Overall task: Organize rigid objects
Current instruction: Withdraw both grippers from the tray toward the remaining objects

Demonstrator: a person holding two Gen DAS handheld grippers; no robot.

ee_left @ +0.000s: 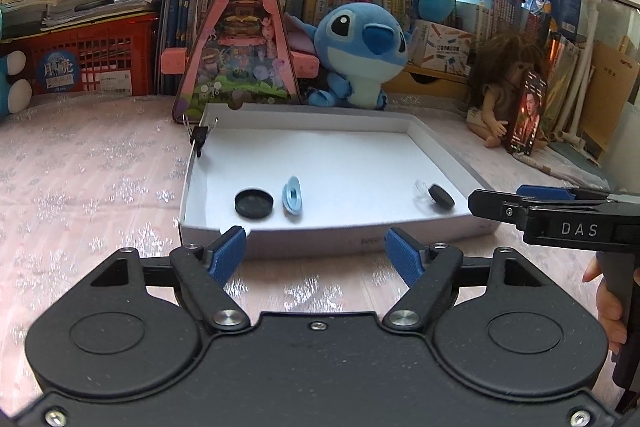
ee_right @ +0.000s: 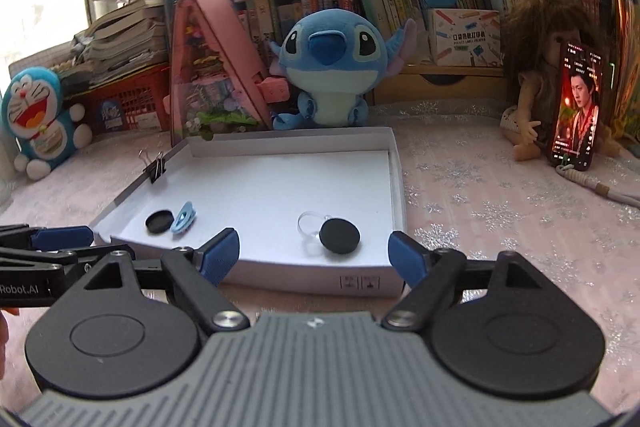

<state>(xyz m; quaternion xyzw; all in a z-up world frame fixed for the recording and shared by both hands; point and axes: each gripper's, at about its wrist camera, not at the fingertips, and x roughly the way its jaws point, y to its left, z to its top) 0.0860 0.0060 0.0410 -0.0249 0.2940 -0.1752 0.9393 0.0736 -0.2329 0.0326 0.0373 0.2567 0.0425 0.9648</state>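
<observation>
The lower half of each wrist view is filled by the black body of a hand-held gripper. In the left wrist view the left gripper (ee_left: 315, 253) is seen with its blue-padded fingers spread wide; nothing is held between them and nothing is touched, the pads hanging just in front of the near wall of the box. The right gripper (ee_right: 314, 253) is likewise spread wide and empty in its own view, its pads set before the same near wall. A shallow white cardboard box (ee_left: 320, 241) is laid across the middle of both frames on a pale snowflake-patterned cloth (ee_left: 80, 187). Behind it, at upper centre, a blue plush toy (ee_right: 332, 67) is seated beside a pink triangular toy house (ee_left: 236, 39). Inside the box, toward its lower left, a black round cap (ee_left: 254, 202) is lying open side up, with a light blue clip-like piece (ee_left: 293, 195) just beside it. Toward the lower right of the box floor, a black disc (ee_right: 340, 235) is found touching a clear ring-shaped piece (ee_right: 310, 227). A black binder clip (ee_right: 154, 165) is fixed on the left wall of the box.
</observation>
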